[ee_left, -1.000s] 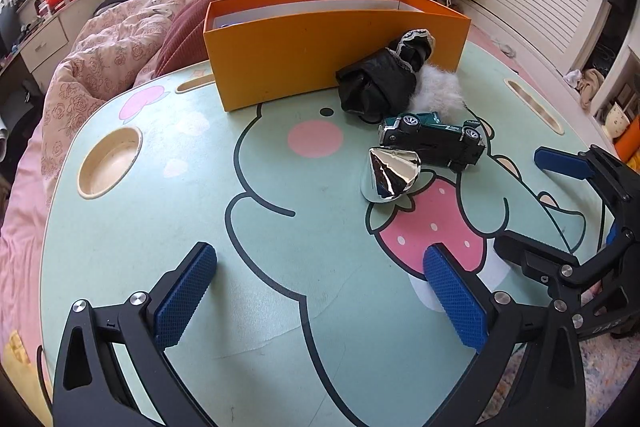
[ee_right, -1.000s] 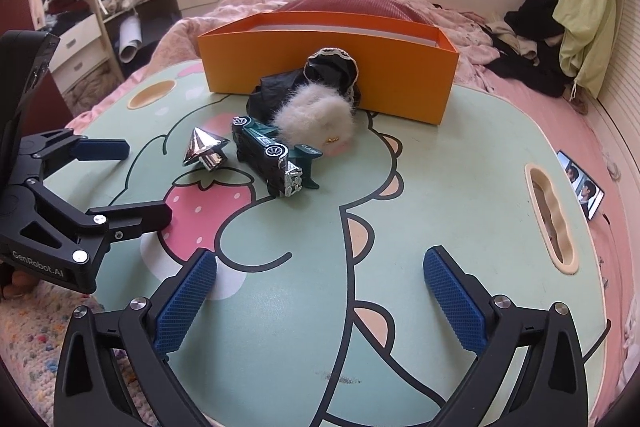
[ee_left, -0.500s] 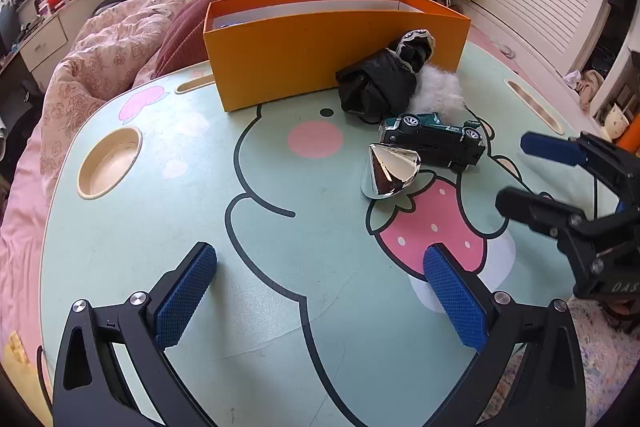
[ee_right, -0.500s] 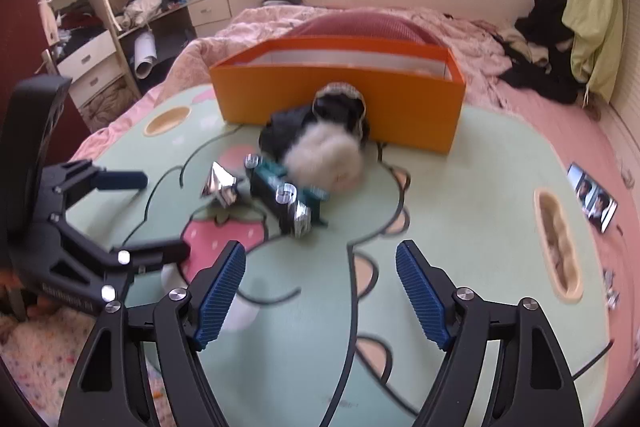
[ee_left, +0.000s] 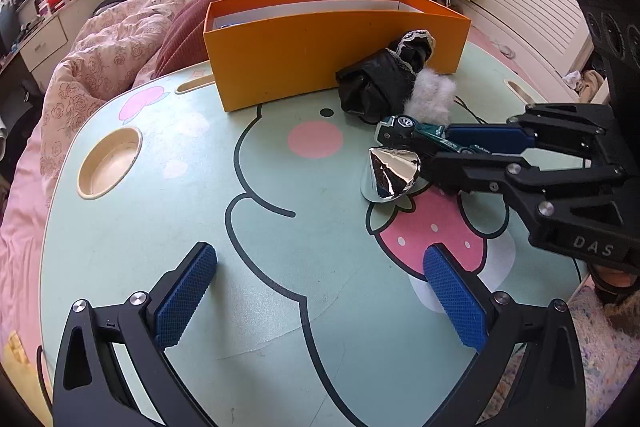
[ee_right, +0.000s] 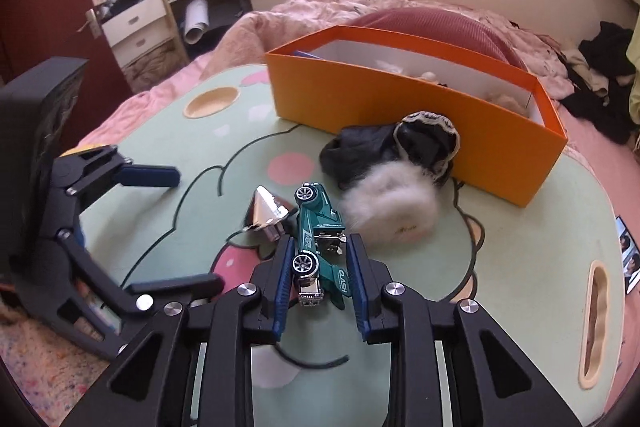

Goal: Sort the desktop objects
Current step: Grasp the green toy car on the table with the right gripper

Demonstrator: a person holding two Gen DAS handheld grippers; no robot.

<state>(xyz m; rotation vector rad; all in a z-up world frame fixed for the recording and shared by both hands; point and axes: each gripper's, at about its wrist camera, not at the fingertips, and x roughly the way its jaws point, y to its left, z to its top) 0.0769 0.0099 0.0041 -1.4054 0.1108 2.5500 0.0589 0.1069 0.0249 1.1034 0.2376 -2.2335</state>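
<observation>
A green toy car (ee_right: 320, 231) lies on its side on the cartoon table (ee_right: 500, 267). My right gripper (ee_right: 320, 287) has its blue pads on both sides of the car's rear end, closed around it; it also shows in the left wrist view (ee_left: 468, 151). A shiny silver cone (ee_left: 390, 173) lies just left of the car. A white fluffy ball (ee_right: 390, 205) and a black cloth bundle (ee_right: 384, 147) lie in front of the orange box (ee_right: 400, 99). My left gripper (ee_left: 320, 299) is open and empty, low over the near table.
The orange box stands at the table's far edge and holds a few soft items. The table has a round cup recess (ee_left: 108, 163) at the left and a slot (ee_right: 596, 315) at the right. A bed with pink bedding (ee_left: 92, 67) lies beyond.
My right gripper moved forward to the toy car and narrowed its jaws around it. My left gripper has stayed in place, open.
</observation>
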